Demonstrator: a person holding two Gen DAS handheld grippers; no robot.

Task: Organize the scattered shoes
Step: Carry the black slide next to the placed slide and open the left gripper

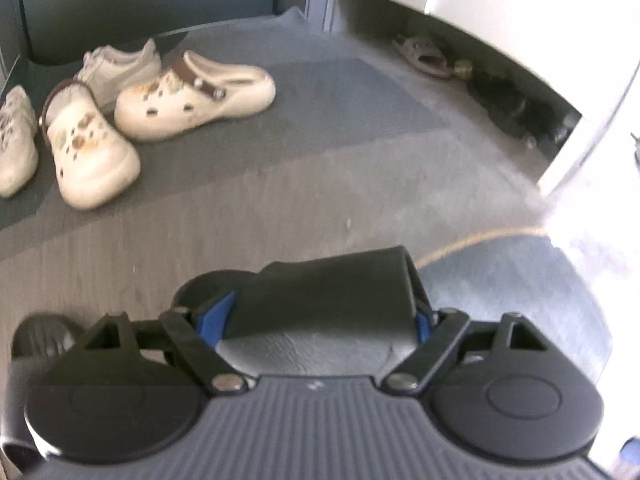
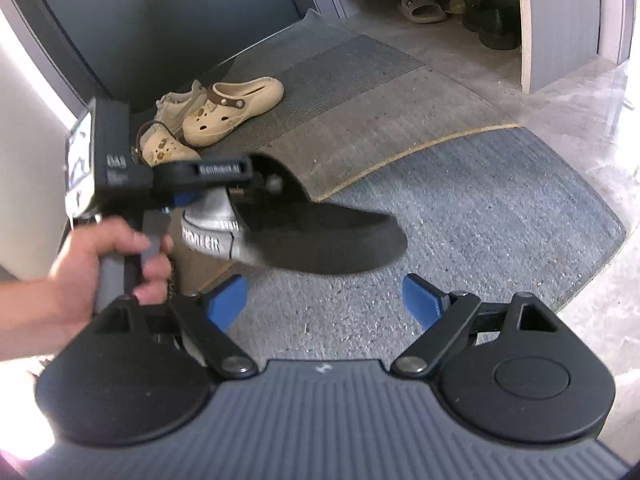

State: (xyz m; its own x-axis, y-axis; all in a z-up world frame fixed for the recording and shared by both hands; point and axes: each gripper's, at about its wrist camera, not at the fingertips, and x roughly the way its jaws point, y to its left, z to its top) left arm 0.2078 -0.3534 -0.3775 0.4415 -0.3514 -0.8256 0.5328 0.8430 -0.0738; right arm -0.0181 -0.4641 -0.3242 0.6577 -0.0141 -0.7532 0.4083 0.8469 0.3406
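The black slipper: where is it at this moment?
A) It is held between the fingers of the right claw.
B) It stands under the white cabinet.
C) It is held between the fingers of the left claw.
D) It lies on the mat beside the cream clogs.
C: the left claw grips the black slipper off the floor, while the right claw is open with nothing between its blue fingers.

A grey concrete floor [image 2: 560, 128] is covered near a dark door by a ribbed grey doormat [image 2: 352, 92]. On this mat, two cream clogs [image 1: 192, 96] [image 1: 90, 148] and two pale sneakers [image 1: 120, 66] [image 1: 14, 140] are clustered together. A blue-grey rug [image 2: 500, 208] is laid beside the mat. Further shoes [image 2: 424, 8] are seen under a raised white cabinet.
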